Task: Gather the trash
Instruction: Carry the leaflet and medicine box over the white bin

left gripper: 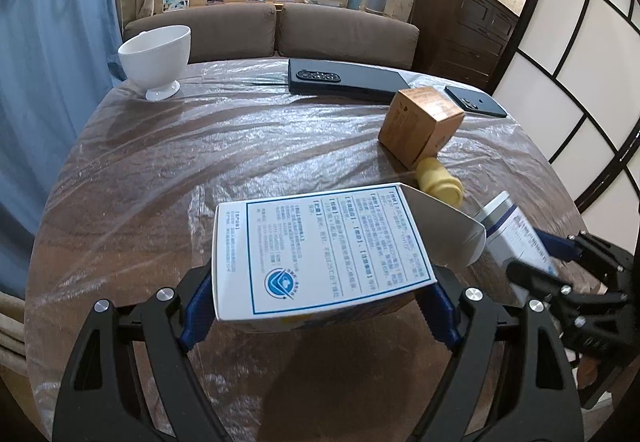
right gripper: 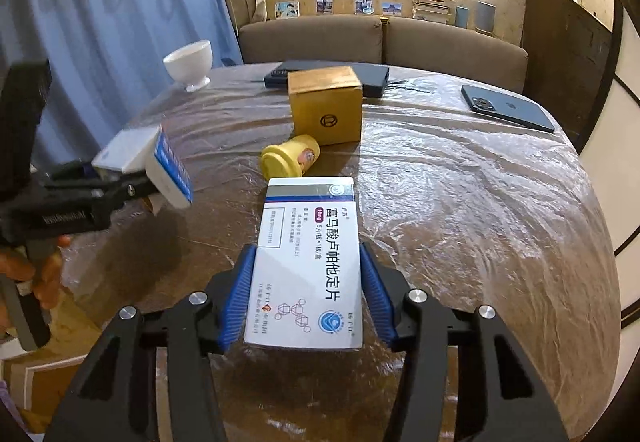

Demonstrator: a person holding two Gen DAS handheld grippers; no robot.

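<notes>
blue rubber pads (right gripper: 372,302) of the right hand-held gripper (right gripper: 306,302) are pressed against both long sides of a white medicine box (right gripper: 310,262), which is held flat above the near part of the desk (right gripper: 480,222) with its printed face up. in the left wrist view, the left hand-held gripper (left gripper: 320,306) is clamped on a second white box (left gripper: 320,254), tilted, with its blue-framed text panel up and an end flap (left gripper: 444,230) hanging open on the right. the right hand-held gripper (left gripper: 560,274) is seen at the right edge of that view with its box (left gripper: 516,234) beside the open flap; whether the two boxes touch cannot be told. in the right wrist view the left hand-held gripper (right gripper: 132,182) is seen at the left, held by a hand (right gripper: 44,266).

farther on, a small yellow bottle (right gripper: 290,160) is lying on its side on the plastic-covered desk, just in front of a brown cardboard box (right gripper: 326,106) and apparently touching it. behind the cardboard box a flat black case (left gripper: 344,80) is lying, and a dark phone (right gripper: 506,106) is placed face down at the far right. a white footed bowl (left gripper: 158,56) stands upright at the far left edge of the desk. a brown sofa (left gripper: 272,28) is seen beyond the desk.
</notes>
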